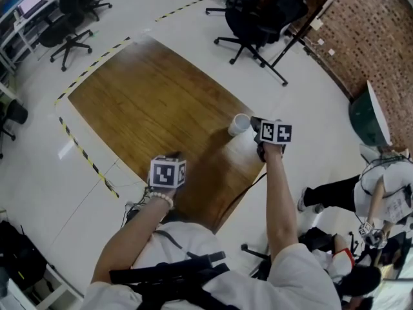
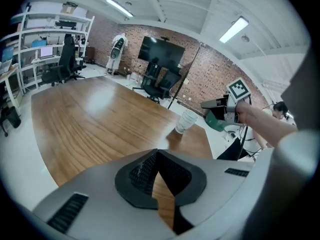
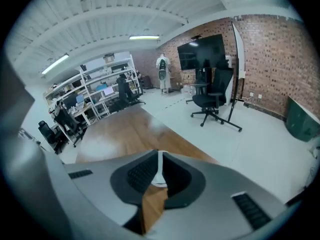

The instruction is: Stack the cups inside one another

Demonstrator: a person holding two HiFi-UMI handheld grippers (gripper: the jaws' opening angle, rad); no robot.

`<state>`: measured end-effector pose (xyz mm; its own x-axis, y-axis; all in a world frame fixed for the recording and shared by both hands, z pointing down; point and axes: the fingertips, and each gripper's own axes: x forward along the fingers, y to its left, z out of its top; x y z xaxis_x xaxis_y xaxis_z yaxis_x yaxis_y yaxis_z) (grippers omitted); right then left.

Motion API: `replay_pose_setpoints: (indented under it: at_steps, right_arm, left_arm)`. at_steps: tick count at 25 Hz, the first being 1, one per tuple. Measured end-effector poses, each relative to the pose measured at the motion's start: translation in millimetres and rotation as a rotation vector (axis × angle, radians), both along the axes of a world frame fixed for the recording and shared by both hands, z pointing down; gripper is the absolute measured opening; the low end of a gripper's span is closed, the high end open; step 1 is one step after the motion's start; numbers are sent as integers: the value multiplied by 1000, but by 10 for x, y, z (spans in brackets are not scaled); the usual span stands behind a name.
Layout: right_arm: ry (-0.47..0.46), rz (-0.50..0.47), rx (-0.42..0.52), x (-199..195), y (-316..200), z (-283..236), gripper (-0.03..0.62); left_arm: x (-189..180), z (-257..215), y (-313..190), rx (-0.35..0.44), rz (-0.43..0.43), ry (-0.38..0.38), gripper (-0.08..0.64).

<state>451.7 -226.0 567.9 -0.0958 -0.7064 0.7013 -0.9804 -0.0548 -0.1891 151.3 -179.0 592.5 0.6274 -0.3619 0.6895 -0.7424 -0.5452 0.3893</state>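
We recorded the right tool (image 3: 159,155) pinching the thin wall of the white cup (image 1: 239,124). The cup sat tilted near the right edge of the wooden worktop (image 1: 148,102); we could not tell if its base touched. The left tool (image 2: 157,153) hovered over the near edge, tips pressed together and empty.

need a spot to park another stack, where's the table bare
Nearly all of the wooden table is bare, from the white cup out to its far and left edges. Crowded only at the right edge, where the right gripper pinches that cup's rim. The left gripper hangs over the near edge, empty.
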Motion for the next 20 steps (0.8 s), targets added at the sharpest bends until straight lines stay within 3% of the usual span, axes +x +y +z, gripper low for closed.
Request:
replay_pose_setpoints:
  at_steps: [6,12,20]
  right_arm:
    - [-55,35,169,-184,318,-453,10]
    - [-157,96,419,-493,609,-795,2]
    - [-222,87,540,-1236,1102,-944,2]
  left_arm:
    - [-22,-122,8,30,-16,26,-3]
    - [-173,-337,38,105,-31,151,-3]
    - [-446,-706,180,175,4,200,-3]
